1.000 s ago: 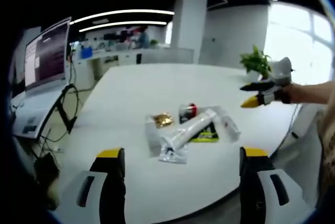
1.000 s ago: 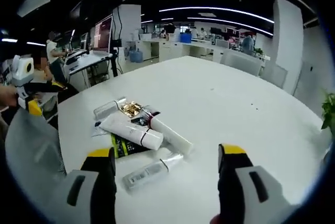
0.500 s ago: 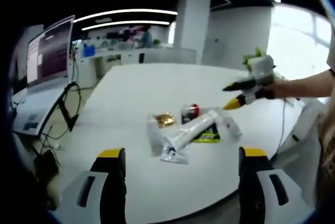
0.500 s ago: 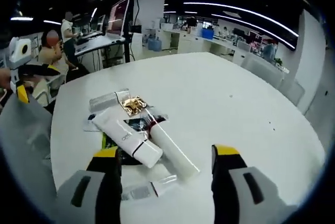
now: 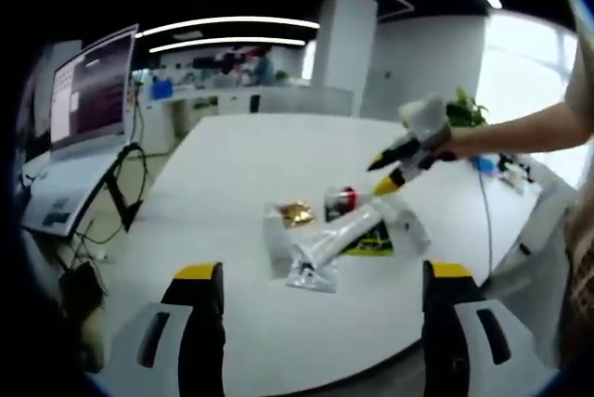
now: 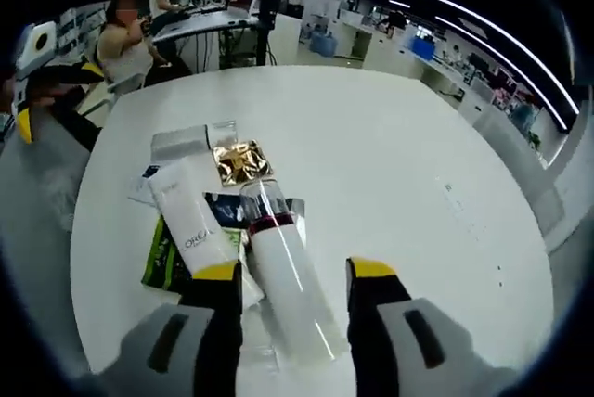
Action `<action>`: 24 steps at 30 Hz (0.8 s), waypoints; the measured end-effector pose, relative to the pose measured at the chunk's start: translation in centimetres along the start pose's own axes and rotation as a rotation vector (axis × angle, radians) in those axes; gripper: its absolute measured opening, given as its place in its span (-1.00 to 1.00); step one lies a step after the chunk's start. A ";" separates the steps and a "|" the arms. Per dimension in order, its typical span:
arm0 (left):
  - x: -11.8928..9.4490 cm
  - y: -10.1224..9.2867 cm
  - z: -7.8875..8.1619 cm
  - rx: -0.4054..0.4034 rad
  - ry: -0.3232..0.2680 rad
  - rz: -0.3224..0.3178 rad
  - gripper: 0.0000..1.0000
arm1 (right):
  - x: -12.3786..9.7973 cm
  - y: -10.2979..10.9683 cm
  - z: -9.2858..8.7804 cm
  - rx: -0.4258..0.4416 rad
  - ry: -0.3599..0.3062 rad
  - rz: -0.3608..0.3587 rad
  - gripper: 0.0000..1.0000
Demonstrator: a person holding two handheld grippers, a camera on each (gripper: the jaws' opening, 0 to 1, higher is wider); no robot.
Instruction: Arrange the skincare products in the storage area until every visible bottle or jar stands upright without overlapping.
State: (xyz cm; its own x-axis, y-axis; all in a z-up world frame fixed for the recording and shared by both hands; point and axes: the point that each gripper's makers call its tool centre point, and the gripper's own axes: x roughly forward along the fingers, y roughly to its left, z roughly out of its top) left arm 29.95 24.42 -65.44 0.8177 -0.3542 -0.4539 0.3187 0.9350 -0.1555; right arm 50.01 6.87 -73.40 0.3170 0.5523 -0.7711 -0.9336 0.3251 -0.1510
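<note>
Item: pile of skincare products lying flat near the middle of a white table [image 6: 390, 137], none upright.

- White tube [image 6: 193, 225] (lettering on its side) lay flat in the right gripper view, just beside a bottle.
- Bottle with clear cap and red band [image 6: 278, 258] lay on its side, cap toward the far edge of the table, body running back between the jaws of the right gripper [image 6: 290, 272].
- Gold foil sachet [image 6: 238, 161], clear sachet [image 6: 181, 144] and green-and-black packet [image 6: 160, 253] lay beneath and around the two — overlapping one another.
- In the left gripper view the same heap showed as tube [image 5: 345, 230], sachet [image 5: 295, 213] and packet [image 5: 367, 241].

Grippers:
- Right gripper: jaws apart, straddling the lying bottle without pressing it; also seen in the left gripper view [image 5: 379, 174], low over the far side of the pile.
- Left gripper [image 5: 314, 272]: jaws spread wide, nothing between them, held back at the near edge of the table, well apart from the pile.

Risks (judgement only): the round bottle would likely roll or squirt out if pinched off-centre — nudging the tube and dragging the sachets. Lifted by its body and tipped carelessly, it could topple once stood up, since loose packets beneath give an uneven footing.
</note>
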 end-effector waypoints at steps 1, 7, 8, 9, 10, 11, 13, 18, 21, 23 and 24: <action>0.0 0.1 0.0 -0.002 -0.002 0.003 0.72 | 0.6 0.3 0.2 -0.028 0.007 0.021 -0.17; 0.0 0.3 0.1 -0.012 -0.007 0.010 0.71 | 2.7 0.4 -0.1 -0.073 0.089 0.072 -0.35; 0.0 0.3 0.1 -0.013 -0.008 0.011 0.71 | 2.8 0.4 -0.1 -0.079 0.100 0.085 -0.34; 0.0 0.3 0.1 -0.014 -0.010 0.012 0.71 | 3.1 0.4 0.0 -0.077 0.106 0.104 -0.34; 0.0 0.4 0.1 -0.016 -0.011 0.013 0.70 | 3.2 0.4 -0.1 -0.080 0.117 0.120 -0.34; 0.0 0.4 0.2 -0.017 -0.012 0.013 0.70 | 3.5 0.6 -0.1 -0.089 0.134 0.145 -0.36; 0.0 0.4 0.2 -0.019 -0.014 0.015 0.70 | 3.6 1.2 -0.6 -0.100 0.181 0.195 -0.42; 0.0 0.5 0.2 -0.021 -0.016 0.018 0.69 | 4.2 1.2 -0.8 -0.160 0.244 0.196 -0.42; 0.0 0.5 0.2 -0.021 -0.017 0.018 0.68 | 4.4 1.3 -1.1 -0.191 0.268 0.205 -0.42; 0.0 0.4 0.2 -0.019 -0.017 0.016 0.68 | 4.6 1.3 -1.3 -0.203 0.283 0.209 -0.42; 0.0 0.4 0.2 -0.017 -0.016 0.014 0.68 | 4.6 1.3 -1.3 -0.208 0.290 0.212 -0.41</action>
State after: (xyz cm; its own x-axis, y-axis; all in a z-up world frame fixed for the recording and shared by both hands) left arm 30.21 24.77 -65.33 0.8297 -0.3407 -0.4421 0.2989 0.9402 -0.1636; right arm 50.01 8.80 -77.98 0.0813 0.3418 -0.9363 -0.9964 0.0492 -0.0686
